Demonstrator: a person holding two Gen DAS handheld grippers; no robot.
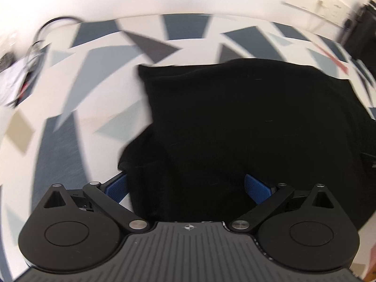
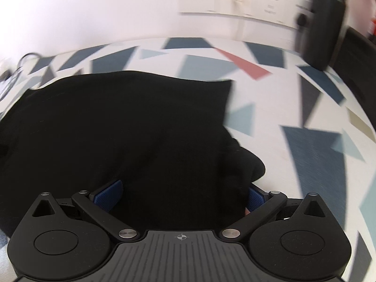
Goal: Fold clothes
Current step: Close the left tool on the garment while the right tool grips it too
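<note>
A black garment (image 1: 235, 117) lies spread on a surface with a triangle pattern, one corner folded near the left wrist camera. My left gripper (image 1: 188, 184) is open, and its blue pads (image 1: 117, 186) stand far apart with the garment's near edge bunched between them and over their tips. In the right wrist view the same black garment (image 2: 117, 129) fills the left and middle. My right gripper (image 2: 181, 193) is open too. Its blue pads (image 2: 109, 193) are wide apart, with the garment's rumpled near corner lying between them. Both views are blurred by motion.
The patterned cloth surface (image 1: 70, 117) of white, blue and grey triangles reaches to a white wall. Black cables (image 1: 35, 44) lie at the far left. A dark bulky object (image 2: 326, 23) stands at the far right below wall sockets (image 2: 237, 0).
</note>
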